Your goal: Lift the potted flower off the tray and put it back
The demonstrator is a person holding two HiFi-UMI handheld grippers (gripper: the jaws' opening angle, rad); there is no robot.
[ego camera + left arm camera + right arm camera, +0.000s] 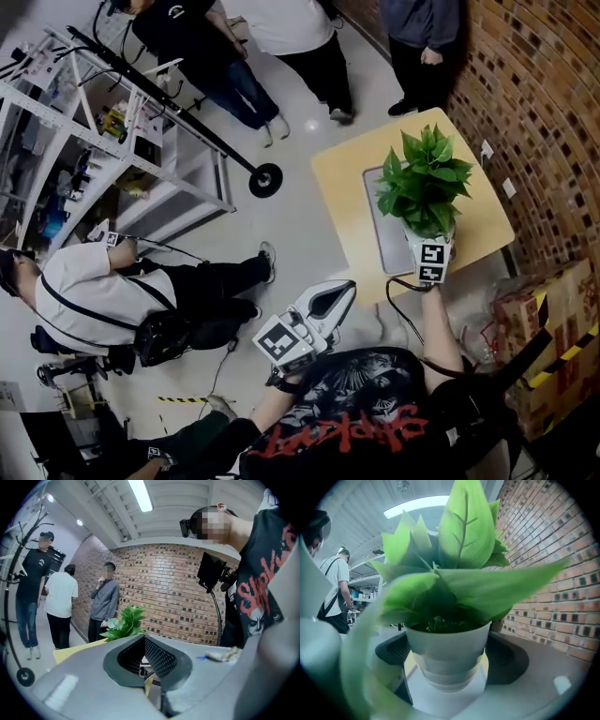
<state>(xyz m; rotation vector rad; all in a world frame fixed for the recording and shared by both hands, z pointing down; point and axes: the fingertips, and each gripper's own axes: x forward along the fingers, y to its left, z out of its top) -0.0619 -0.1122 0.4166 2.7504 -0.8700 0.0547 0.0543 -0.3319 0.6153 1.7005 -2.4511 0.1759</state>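
Observation:
The potted flower [424, 183] has broad green leaves in a white pot [447, 651]. My right gripper [429, 246] is shut on the pot, one jaw on each side, and holds it upright just above the grey tray [382, 239], which lies on the yellow table [342, 178]. In the right gripper view the leaves fill most of the picture and the tray [440, 700] shows under the pot. My left gripper [328, 298] hangs off the table's near side, apart from the plant, shut with nothing between its dark meshed pads [161, 658].
A brick wall [544, 112] runs along the table's right. Several people [300, 37] stand beyond the table's far end, and one [112, 291] sits at the left. A white rack [94, 122], a pole with a round base [265, 178] and cardboard boxes [548, 319] stand around.

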